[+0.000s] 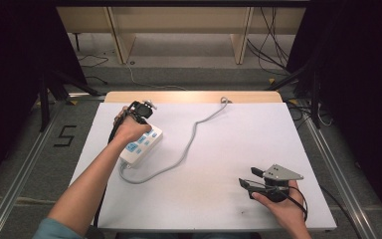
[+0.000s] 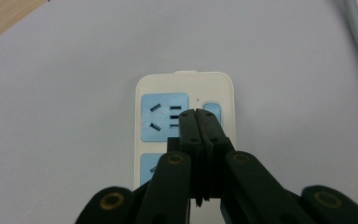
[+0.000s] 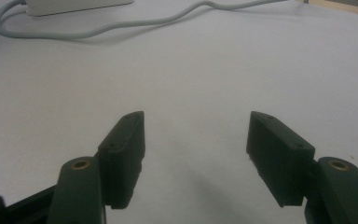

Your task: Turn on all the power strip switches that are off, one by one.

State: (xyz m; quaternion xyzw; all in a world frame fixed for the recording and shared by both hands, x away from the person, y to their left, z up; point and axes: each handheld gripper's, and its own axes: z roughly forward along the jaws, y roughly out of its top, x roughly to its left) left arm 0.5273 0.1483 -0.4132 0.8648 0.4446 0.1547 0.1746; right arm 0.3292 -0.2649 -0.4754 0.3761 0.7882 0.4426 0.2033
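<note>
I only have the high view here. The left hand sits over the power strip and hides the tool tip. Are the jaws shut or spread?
Observer: Shut. In the left gripper view, the left gripper has its jaws pressed together with nothing between them.
Operator: Where is the tip on the strip?
Observer: Over the power strip, between a blue socket panel and a small blue switch; whether it touches, I cannot tell.
Operator: And the other tool?
Observer: The right gripper has jaws spread wide over bare white table.

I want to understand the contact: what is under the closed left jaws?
The white power strip: a blue socket and blue switch show beside the left gripper. Whether the tips touch is hidden.
</note>
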